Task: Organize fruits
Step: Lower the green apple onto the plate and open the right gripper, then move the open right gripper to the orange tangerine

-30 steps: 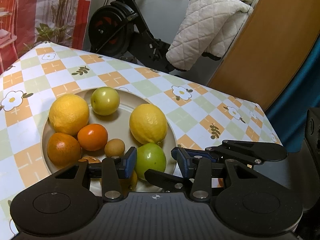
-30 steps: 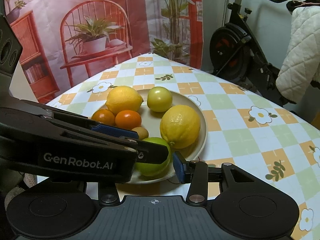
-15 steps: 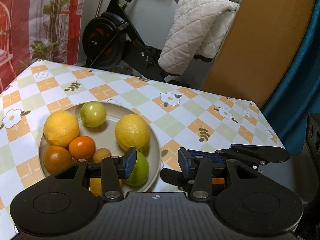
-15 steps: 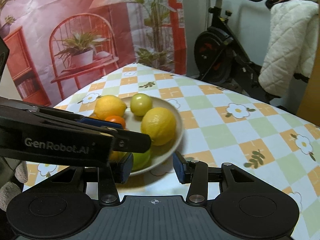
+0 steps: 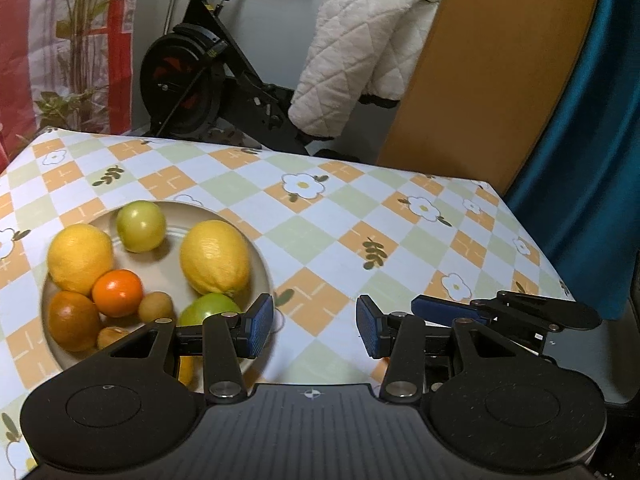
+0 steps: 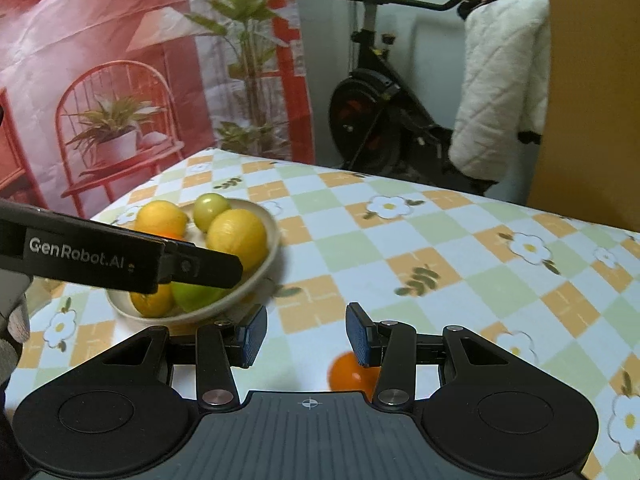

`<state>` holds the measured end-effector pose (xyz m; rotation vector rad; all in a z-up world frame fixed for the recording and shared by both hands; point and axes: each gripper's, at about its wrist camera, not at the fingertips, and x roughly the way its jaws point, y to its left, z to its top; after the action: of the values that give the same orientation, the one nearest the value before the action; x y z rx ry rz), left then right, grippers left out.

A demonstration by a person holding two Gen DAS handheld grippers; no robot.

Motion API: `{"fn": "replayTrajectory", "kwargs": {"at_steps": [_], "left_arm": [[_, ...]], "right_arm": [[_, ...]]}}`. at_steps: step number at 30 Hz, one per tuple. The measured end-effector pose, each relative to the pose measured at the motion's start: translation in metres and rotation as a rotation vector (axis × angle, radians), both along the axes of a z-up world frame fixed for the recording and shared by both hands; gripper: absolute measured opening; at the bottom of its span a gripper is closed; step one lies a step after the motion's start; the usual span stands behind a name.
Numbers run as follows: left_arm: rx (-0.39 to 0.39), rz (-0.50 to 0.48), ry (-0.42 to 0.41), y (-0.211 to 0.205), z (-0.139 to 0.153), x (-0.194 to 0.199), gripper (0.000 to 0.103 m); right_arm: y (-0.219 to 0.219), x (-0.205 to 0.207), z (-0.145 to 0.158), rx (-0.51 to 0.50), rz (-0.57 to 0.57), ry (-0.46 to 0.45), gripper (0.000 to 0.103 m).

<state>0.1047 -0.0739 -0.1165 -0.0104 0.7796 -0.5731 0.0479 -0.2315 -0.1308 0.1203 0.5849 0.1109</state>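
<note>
A bowl (image 6: 268,236) of lemons and green fruit sits on the checked tablecloth (image 6: 440,248). The right gripper (image 6: 306,334) is empty, with an orange (image 6: 348,372) just below it.

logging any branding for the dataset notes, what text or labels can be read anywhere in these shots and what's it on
"GenRobot.AI": white lettering on the side of the left gripper, seen in the right wrist view.
Small mark just after that lettering: too small to read.
Yellow sticker on the exercise bike frame: too small to read.
No other readable text; the tablecloth and the plate of fruit carry only patterns, no words.
</note>
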Motion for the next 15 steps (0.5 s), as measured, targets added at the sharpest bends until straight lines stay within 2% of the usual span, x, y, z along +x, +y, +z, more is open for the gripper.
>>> {"fn": "replayTrajectory", "kwargs": {"at_steps": [7,15], "left_arm": [[0.006,-0.034,0.032,-0.012,-0.008,-0.001,0.048],[0.008,-0.086,0.083,-0.027,-0.021,-0.001,0.048]], "right_arm": [[-0.013,-0.012,-0.007,-0.013,-0.041,0.009,0.042],[-0.023,-0.017,-0.024,0.03,-0.057,0.046,0.045]]}}
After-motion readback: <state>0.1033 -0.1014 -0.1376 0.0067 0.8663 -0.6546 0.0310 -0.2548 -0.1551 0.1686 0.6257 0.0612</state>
